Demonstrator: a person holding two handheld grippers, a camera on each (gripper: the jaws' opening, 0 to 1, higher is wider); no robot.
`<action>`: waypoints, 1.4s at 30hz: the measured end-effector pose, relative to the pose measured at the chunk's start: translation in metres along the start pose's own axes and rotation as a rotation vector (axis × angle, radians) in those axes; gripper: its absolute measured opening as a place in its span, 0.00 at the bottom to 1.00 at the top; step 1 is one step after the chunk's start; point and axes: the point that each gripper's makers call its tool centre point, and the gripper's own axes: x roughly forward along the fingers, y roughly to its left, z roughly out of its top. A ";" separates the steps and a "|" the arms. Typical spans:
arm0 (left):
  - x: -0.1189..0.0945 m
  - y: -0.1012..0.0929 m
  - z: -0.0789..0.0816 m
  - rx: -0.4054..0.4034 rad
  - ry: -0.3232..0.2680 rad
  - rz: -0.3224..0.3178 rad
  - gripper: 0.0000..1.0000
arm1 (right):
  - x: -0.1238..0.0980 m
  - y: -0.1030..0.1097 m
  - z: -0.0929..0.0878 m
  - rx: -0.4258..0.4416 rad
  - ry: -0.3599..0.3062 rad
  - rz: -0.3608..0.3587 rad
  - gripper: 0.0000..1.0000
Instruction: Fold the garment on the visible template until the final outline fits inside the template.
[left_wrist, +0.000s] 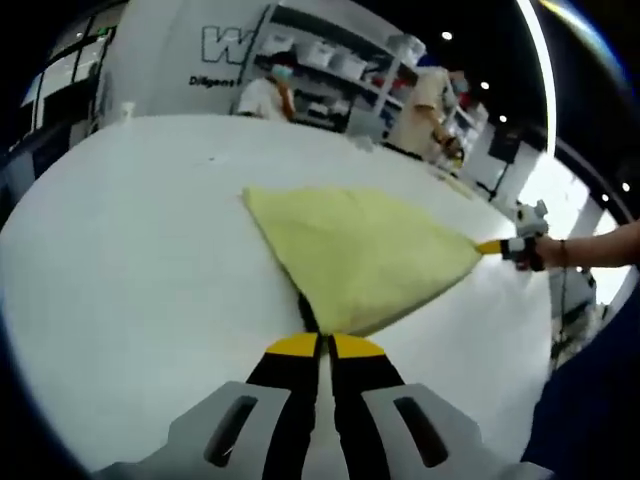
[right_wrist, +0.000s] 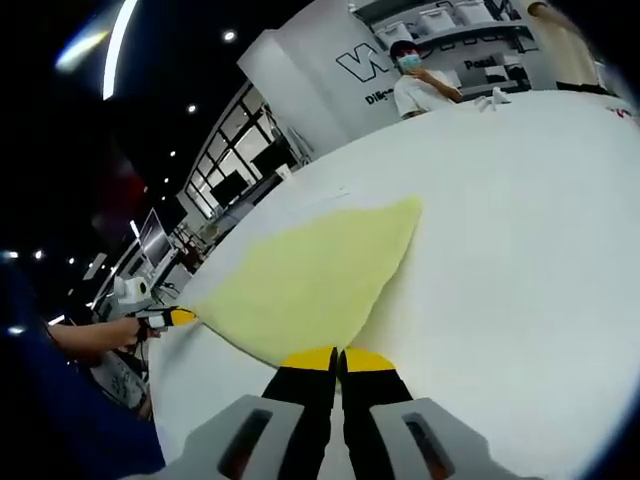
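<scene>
Clearly both hand-held grippers have a grip on cloth: in the left gripper view the left hand-held gripper (left_wrist: 322, 346) has its yellow-tipped jaws pressed together on the near corner of the pale yellow garment (left_wrist: 365, 255), and in the right gripper view the right hand-held gripper (right_wrist: 339, 359) is likewise closed on the garment's near edge. Each shows in the other's view too, pinching a far pointed corner of the garment, with the person's hand behind it. Between the two grips the garment is drawn taut into a rough triangle, its third corner lying out on the white tabletop (left_wrist: 120, 260). No template outline can be made out on the tabletop around the garment, so how well the cloth fits it cannot be told. By my reading, the step in hand is a fold in progress, with two corners held and stretched. The next move likely calls for carrying both held corners together across the garment toward its resting corner, then laying them down flat and even. Beyond the tabletop's far edge stand people (left_wrist: 265, 95) and shelving (left_wrist: 345, 65).
</scene>
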 end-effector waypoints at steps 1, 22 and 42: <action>-0.001 0.000 0.000 0.010 0.002 0.003 0.00 | -0.001 0.000 0.000 0.002 -0.002 0.000 0.00; -0.048 -0.027 -0.006 0.165 -0.028 -0.069 0.00 | -0.043 0.041 -0.036 0.023 0.029 0.103 0.00; -0.075 -0.036 -0.057 0.132 0.058 -0.102 0.00 | -0.067 0.050 -0.092 -0.046 0.120 0.061 0.00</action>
